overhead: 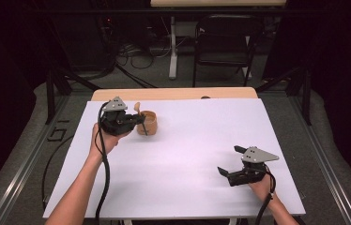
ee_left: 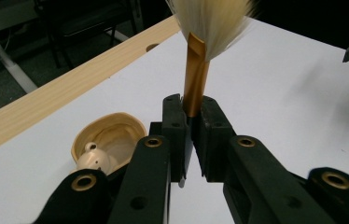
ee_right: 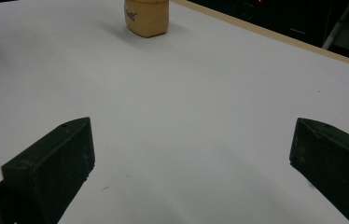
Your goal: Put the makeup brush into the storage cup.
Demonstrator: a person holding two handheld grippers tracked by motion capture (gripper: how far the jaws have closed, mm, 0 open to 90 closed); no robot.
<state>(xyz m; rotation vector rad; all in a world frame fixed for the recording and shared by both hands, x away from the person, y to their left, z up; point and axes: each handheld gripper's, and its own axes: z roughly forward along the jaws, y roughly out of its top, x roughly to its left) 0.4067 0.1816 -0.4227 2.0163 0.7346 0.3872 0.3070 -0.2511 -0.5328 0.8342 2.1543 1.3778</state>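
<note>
The left tool (ee_left: pixel 190 116) pinches a light, stiff brush (ee_left: pixel 196 79) by its slick handle, soft bristles beyond; the cup (ee_left: pixel 109 140) sits just beside. Right tool (ee_right: pixel 191 154) spread.

The only writing stands on the side of the wooden cup (ee_right: pixel 147 17), seen in the right gripper view: a small dark mark or word, too small and blurred to read. No other text, label, brand, number or sign is readable in the pictures
</note>
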